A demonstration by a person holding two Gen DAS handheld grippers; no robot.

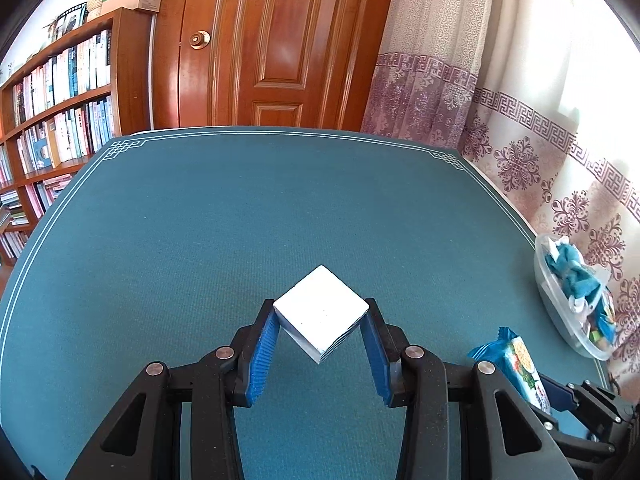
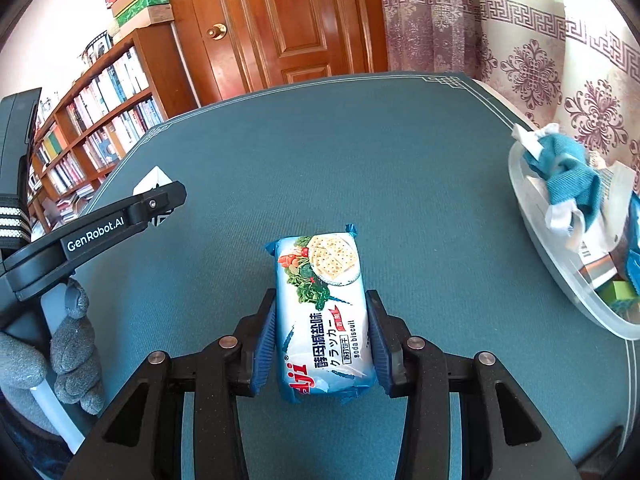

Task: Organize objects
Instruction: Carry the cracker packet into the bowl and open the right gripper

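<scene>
Left gripper (image 1: 321,322): jaws clamped on two corners of a white cube (image 1: 321,312), held above the worktop (image 1: 240,208).
Right gripper (image 2: 323,340): jaws clamped on a soda biscuit packet (image 2: 324,312).
Risk: the cube may pivot or slip from its corner grip; squeezing may crush the biscuits.
Container: clear tray (image 2: 560,276), far right, holding a blue cloth (image 2: 568,176) and small packets.

Bright window daylight, fisheye-warped edges.
</scene>
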